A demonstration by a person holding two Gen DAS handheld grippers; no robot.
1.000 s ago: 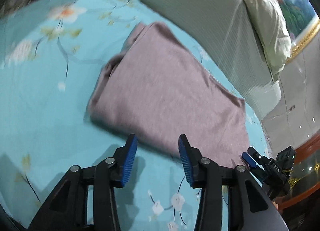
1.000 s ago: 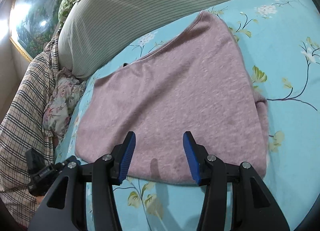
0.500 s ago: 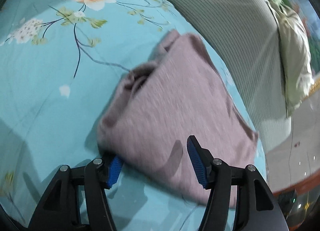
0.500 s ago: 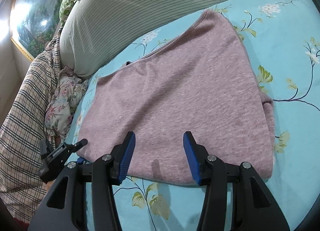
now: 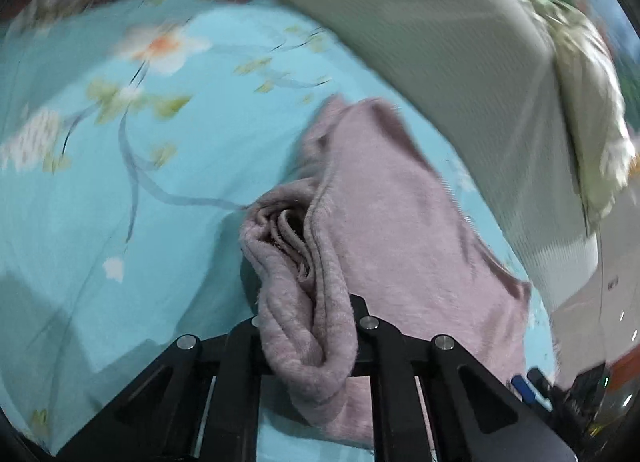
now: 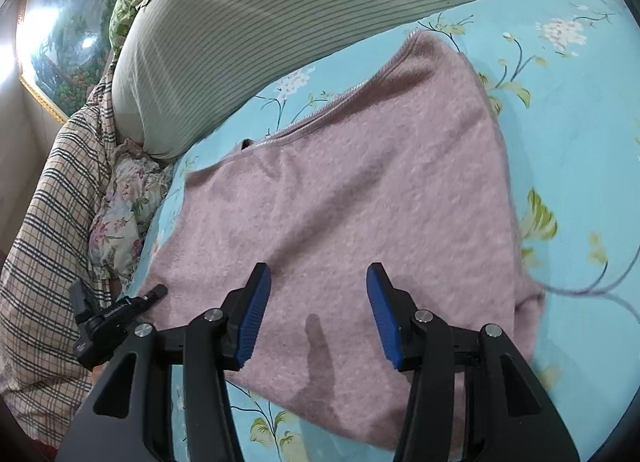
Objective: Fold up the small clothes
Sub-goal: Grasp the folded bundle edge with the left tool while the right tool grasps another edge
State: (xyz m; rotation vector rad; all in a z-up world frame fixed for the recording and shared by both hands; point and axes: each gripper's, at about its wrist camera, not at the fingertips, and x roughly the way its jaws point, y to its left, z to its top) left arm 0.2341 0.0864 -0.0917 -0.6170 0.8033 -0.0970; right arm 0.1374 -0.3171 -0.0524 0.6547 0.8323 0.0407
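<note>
Now | left gripper [image 5: 306, 326] clamps pink garment [image 6: 360, 198] | right gripper [image 6: 316, 314] spread | writing unreadable

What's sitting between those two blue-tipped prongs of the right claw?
Only the pink garment: the right claw is open above it, gripping nothing, as the right wrist view shows.

garment [image 6: 360, 202] on bedsheet [image 6: 580, 150], pillow [image 6: 280, 22] behind it
</note>
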